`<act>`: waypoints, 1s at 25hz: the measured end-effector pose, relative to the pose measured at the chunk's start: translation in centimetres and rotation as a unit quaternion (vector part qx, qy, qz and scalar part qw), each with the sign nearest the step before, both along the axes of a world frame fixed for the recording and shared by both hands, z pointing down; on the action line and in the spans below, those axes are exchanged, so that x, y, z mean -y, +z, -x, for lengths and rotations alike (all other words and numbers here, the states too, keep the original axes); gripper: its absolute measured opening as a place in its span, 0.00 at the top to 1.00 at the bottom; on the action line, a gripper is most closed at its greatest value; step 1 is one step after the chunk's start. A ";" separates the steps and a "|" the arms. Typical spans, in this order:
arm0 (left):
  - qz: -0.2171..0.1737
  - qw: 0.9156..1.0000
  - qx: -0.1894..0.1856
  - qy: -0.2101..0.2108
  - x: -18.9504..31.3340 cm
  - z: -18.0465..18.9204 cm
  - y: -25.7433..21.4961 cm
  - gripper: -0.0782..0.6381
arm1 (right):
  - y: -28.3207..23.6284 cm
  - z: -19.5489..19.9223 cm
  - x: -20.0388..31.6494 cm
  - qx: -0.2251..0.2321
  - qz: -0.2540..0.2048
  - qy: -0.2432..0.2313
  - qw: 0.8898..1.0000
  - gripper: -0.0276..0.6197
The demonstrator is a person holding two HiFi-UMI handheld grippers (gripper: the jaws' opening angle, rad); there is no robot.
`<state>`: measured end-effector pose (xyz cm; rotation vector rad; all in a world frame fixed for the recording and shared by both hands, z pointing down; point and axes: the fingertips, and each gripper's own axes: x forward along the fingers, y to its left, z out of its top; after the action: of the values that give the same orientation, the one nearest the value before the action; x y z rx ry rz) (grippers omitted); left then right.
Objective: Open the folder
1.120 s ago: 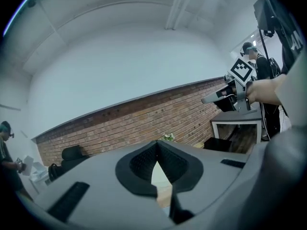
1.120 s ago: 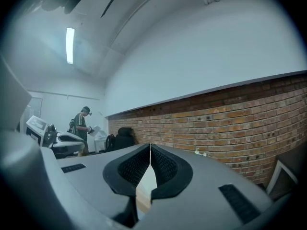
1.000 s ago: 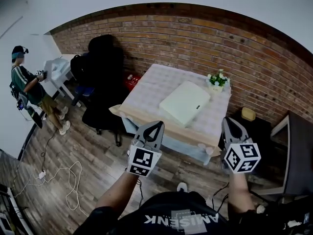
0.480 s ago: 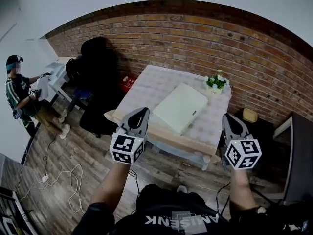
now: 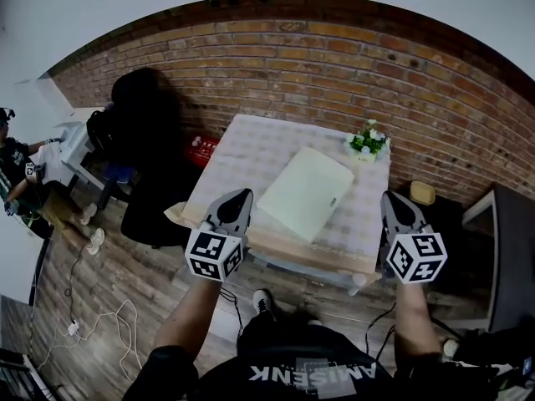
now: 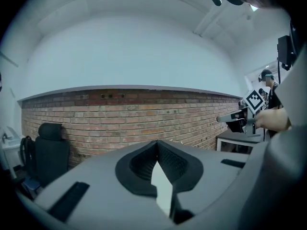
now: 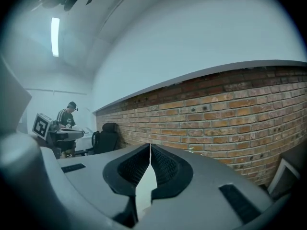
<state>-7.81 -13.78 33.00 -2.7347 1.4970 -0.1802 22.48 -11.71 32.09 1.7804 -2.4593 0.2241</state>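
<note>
The folder [image 5: 305, 192] lies closed and flat on the bench [image 5: 251, 144], a pale slab set askew near the middle of the checked top. From where the person holding the tools stands, off the bench's near edge, it sits at about twelve o'clock. The left claw [image 5: 240, 195] is held out toward eleven o'clock, its jaws pressed together with nothing between them, well clear of the folder. The right claw [image 5: 390, 197] is out at one o'clock by the bench's near right corner, jaws likewise together and empty. A small plant [image 5: 366, 143] stands at two o'clock from the folder, on the far right corner against the brick wall [image 5: 334, 65]. A black chair [image 5: 138, 132] stands off the bench at ten o'clock, and another person [image 5: 17, 174] is over at nine.
</note>
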 end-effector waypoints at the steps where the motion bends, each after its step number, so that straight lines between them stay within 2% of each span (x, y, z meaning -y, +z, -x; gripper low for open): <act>1: 0.001 1.000 -0.001 0.010 0.8 0.4 0.3 0.87 | 0.3 0.1 0.7 -0.002 0.004 0.009 1.000 0.89; 3: 0.001 1.000 -0.001 0.028 2.6 1.3 0.7 0.87 | 1.0 0.3 2.1 -0.011 0.018 0.031 0.999 0.89; 6: -0.003 1.000 0.000 0.026 5.5 3.7 1.2 0.87 | 2.5 0.6 4.2 -0.020 0.046 0.071 0.996 0.89; 9: -0.005 0.999 0.021 0.041 7.7 5.4 2.5 0.87 | 4.2 1.3 5.9 -0.012 0.064 0.093 0.993 0.89; 15: 0.003 0.992 0.054 0.112 10.4 5.4 5.8 0.87 | 7.1 2.2 8.8 -0.002 0.092 0.117 0.989 0.89; 19: 0.035 0.987 0.053 0.149 11.4 4.8 8.7 0.87 | 9.1 2.4 10.5 0.005 0.115 0.130 0.985 0.88; 21: 0.046 0.986 0.055 0.152 11.6 4.6 10.0 0.87 | 10.1 1.8 11.3 0.002 0.125 0.141 0.982 0.83; 22: 0.049 0.985 0.065 0.155 11.6 4.3 10.8 0.87 | 10.7 1.2 11.7 -0.002 0.131 0.149 0.980 0.75; 25: 0.063 0.978 0.106 0.167 11.6 3.3 13.6 0.83 | 12.9 -0.7 13.4 -0.005 0.149 0.161 0.976 0.73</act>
<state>-11.14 -25.42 46.64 -2.8985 0.9914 -0.5549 23.22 -25.06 44.96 2.0186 -1.9853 0.5733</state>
